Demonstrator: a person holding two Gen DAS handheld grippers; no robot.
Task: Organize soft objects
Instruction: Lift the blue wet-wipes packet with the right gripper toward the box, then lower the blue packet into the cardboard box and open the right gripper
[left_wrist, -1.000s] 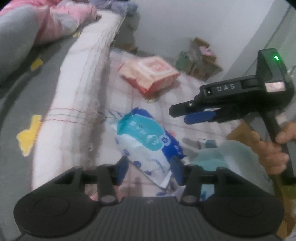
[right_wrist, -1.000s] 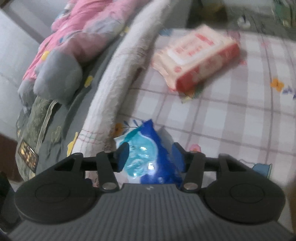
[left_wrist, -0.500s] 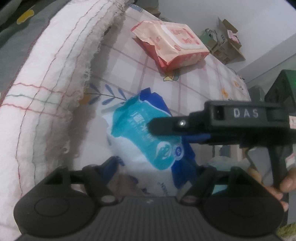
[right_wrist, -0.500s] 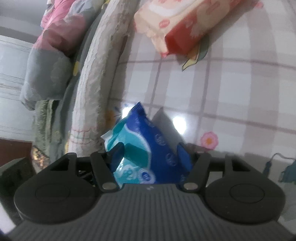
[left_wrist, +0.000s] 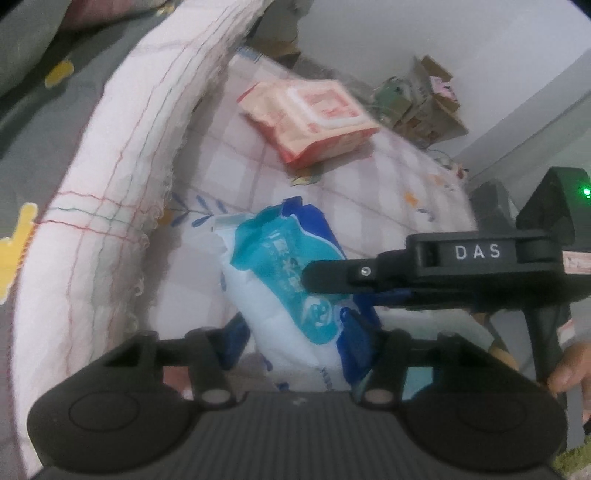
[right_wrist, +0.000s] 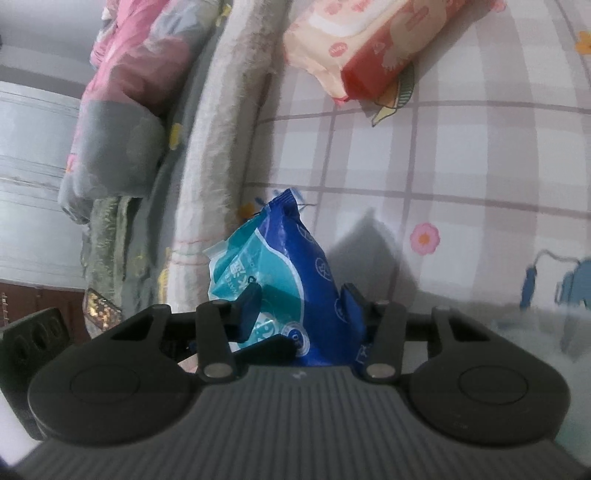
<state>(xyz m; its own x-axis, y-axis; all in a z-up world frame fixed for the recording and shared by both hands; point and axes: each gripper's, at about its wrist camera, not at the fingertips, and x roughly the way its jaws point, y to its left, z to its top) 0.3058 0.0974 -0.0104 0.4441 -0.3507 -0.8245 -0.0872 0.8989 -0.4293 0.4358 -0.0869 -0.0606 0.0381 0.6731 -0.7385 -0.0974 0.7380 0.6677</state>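
Observation:
A blue and teal wipes pack (left_wrist: 291, 284) lies on the checked bed sheet (left_wrist: 369, 192). Both grippers have it between their fingers. My left gripper (left_wrist: 301, 336) straddles its near end, fingers against its sides. My right gripper (right_wrist: 301, 306) has closed its blue pads on the pack (right_wrist: 291, 273) and also shows from the side in the left wrist view (left_wrist: 343, 284). A red and pink wipes pack (left_wrist: 314, 118) lies farther back, also seen in the right wrist view (right_wrist: 369, 48).
A rolled white blanket (left_wrist: 110, 177) runs along the left of the sheet. Pink and grey bedding (right_wrist: 125, 103) is piled beyond it. Cardboard boxes (left_wrist: 424, 99) stand at the wall. A pale teal object (right_wrist: 546, 332) lies at the right.
Both grippers moved down onto the blue pack and narrowed around it. The right gripper's fingers went from open to pressing on the pack.

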